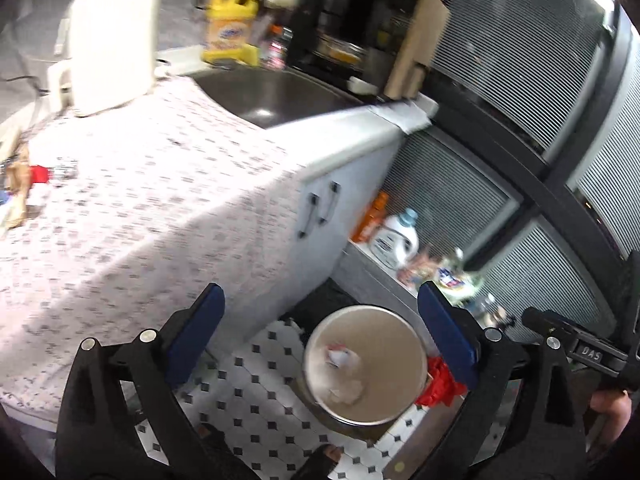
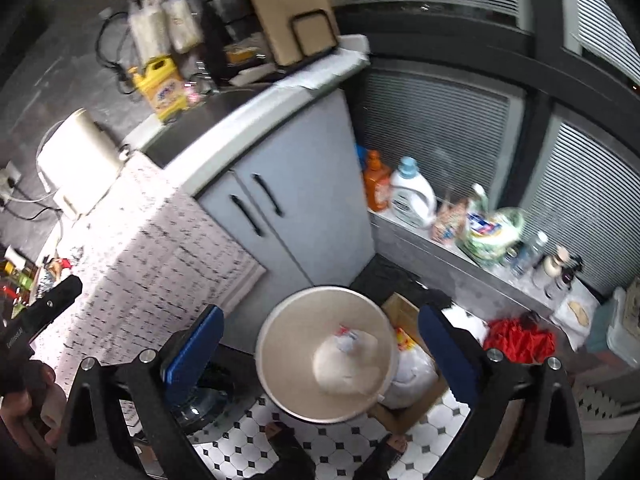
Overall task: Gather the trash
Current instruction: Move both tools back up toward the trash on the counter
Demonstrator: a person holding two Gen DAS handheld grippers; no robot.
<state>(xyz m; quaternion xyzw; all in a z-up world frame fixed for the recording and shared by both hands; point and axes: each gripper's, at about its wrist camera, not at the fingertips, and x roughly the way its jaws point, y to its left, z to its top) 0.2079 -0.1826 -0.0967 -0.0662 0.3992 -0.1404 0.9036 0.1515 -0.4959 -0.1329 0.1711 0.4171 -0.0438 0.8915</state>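
white kettle (image 2: 78,166) near the back edge of the counter (image 2: 256,120), on a patterned white cloth (image 1: 152,200) that hangs over the front edge. yellow detergent jug (image 2: 162,88) at the back edge by the dark sink (image 1: 272,96). cutting board (image 2: 286,8) upright at the counter's far end. grey cabinet doors (image 2: 288,216) with black handles below. on the low ledge (image 2: 424,240): orange bottle (image 2: 376,184), white detergent bottle (image 2: 412,196), green-white bag (image 2: 494,234), small bottles (image 2: 528,254). tiled floor (image 2: 432,436), blurry.

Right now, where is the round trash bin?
The trash bin stands on the tiled floor below both open grippers, at the foot of the grey cabinet, with a cardboard box on its right in the right wrist view.
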